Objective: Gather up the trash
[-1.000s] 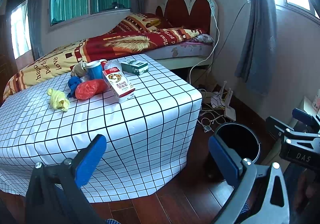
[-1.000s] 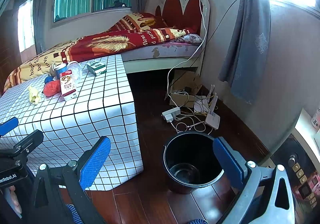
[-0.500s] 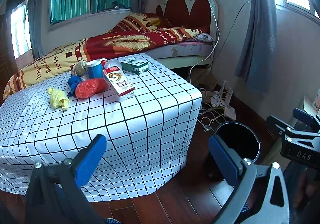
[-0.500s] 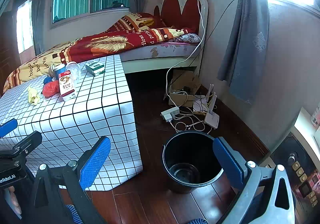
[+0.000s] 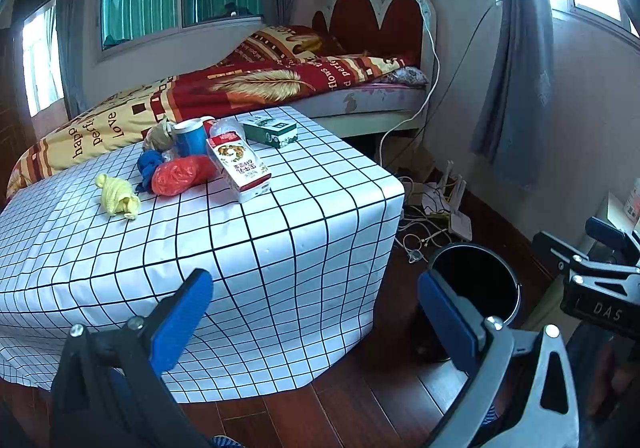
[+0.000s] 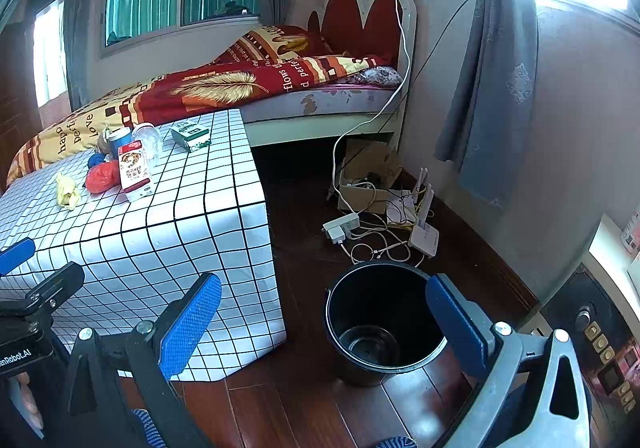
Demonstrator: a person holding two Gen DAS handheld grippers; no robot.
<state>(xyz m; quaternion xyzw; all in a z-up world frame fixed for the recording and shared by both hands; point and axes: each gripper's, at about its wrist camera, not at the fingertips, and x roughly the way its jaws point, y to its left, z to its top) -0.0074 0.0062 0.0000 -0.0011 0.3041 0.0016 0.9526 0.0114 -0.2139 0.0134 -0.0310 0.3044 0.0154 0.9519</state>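
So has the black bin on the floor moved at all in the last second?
No. In the right wrist view the black bin sits in the same spot beside the white router and the tablecloth corner as before.

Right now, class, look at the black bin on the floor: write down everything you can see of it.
The black bin is a round, open-topped bucket, glossy like plastic, with a thin wire handle hanging at its side. It stands upright on the dark wooden floor, right of the checked tablecloth's corner and apart from it, near a tangle of cables. Nothing shows inside but its bare bottom. No gripper touches it.
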